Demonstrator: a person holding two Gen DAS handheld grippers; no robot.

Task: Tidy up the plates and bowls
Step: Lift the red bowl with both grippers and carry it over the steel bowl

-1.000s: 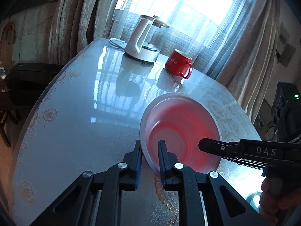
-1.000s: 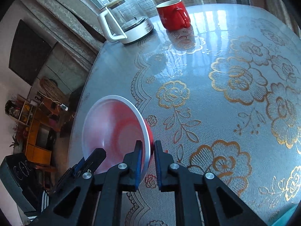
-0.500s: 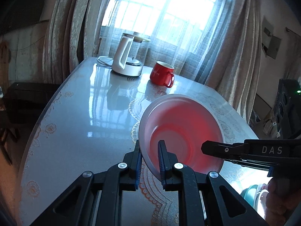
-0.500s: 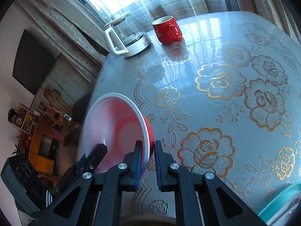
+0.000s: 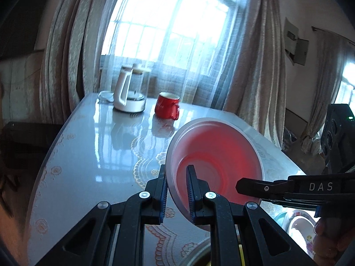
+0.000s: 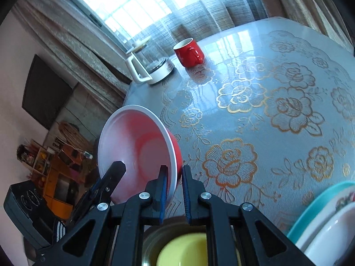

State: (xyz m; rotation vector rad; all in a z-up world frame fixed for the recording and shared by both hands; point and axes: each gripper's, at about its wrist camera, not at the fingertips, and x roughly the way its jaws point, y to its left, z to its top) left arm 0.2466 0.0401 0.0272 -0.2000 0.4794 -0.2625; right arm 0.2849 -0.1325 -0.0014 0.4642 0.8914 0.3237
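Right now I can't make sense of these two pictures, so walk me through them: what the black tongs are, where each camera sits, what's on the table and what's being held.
There is no robot here. A person holds a black two-finger gripper in each hand, and each gripper carries a camera looking along its fingers.

One picture comes from the left gripper, the other from the right gripper. Both are shut on the rim of one red bowl, at opposite sides, holding it tilted above the table.

On the table stand a red mug and a white and glass kettle. Low in the right gripper's picture are a yellow bowl and stacked plates.
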